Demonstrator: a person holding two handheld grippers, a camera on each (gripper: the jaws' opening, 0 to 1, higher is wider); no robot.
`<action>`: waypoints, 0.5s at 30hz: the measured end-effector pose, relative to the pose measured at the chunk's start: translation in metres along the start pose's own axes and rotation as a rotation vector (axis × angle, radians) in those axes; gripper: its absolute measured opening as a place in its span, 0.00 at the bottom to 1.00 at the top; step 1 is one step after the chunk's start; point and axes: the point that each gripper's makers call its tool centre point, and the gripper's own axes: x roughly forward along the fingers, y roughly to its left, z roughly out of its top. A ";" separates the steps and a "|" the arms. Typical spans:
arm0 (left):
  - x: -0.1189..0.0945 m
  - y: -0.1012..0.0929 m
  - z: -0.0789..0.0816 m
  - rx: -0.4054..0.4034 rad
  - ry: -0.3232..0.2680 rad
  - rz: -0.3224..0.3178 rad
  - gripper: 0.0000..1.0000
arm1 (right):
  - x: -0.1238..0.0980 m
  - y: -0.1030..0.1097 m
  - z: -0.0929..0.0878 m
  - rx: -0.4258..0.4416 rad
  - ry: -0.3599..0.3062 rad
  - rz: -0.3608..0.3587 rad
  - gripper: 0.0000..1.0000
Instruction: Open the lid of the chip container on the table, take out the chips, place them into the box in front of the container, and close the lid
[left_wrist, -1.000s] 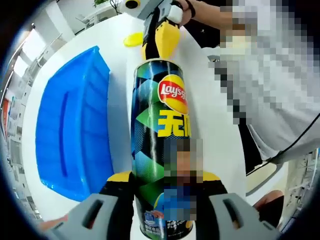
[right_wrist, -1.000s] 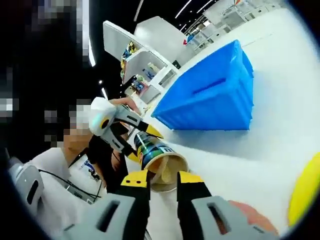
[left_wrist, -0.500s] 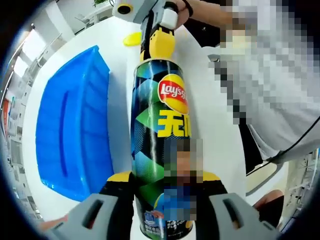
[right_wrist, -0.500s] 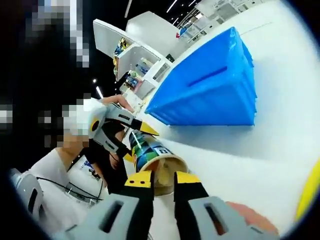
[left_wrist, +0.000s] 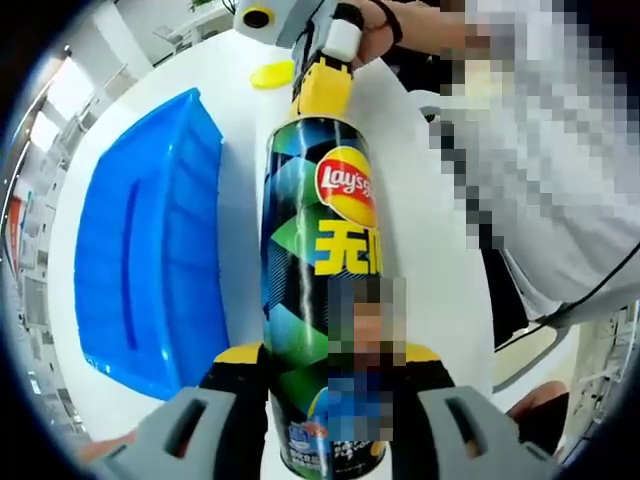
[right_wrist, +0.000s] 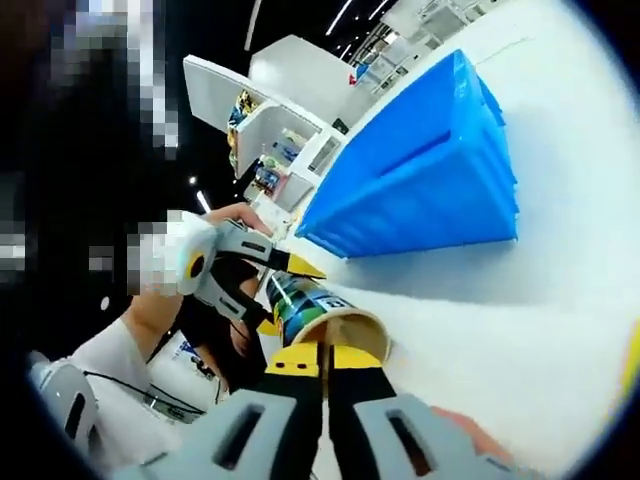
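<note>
My left gripper (left_wrist: 320, 400) has its jaws tight around the chip can (left_wrist: 320, 290), which lies tipped over the white tabletop (left_wrist: 425, 250) beside the blue box (left_wrist: 140, 280). My right gripper (right_wrist: 320, 362) is at the can's open mouth with its jaws pressed almost together; I cannot tell if they pinch a chip. The yellow lid (left_wrist: 272, 74) is off, past the can's mouth, so I think the chips and closing are left.

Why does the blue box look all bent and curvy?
In the left gripper view the fisheye lens bows the blue box near the picture's edge, while the chip can in the middle stays sharp. In the right gripper view the box looks bent too, and the white table is bright with light.
</note>
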 end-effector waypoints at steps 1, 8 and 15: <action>0.000 0.000 0.000 0.000 -0.001 -0.001 0.46 | 0.000 0.000 -0.001 0.002 -0.006 -0.007 0.00; 0.000 0.001 -0.001 0.008 -0.001 0.004 0.46 | -0.010 0.002 -0.002 -0.089 0.022 -0.134 0.00; 0.000 0.001 -0.001 0.017 -0.004 0.006 0.46 | -0.014 0.000 -0.001 -0.114 0.033 -0.190 0.00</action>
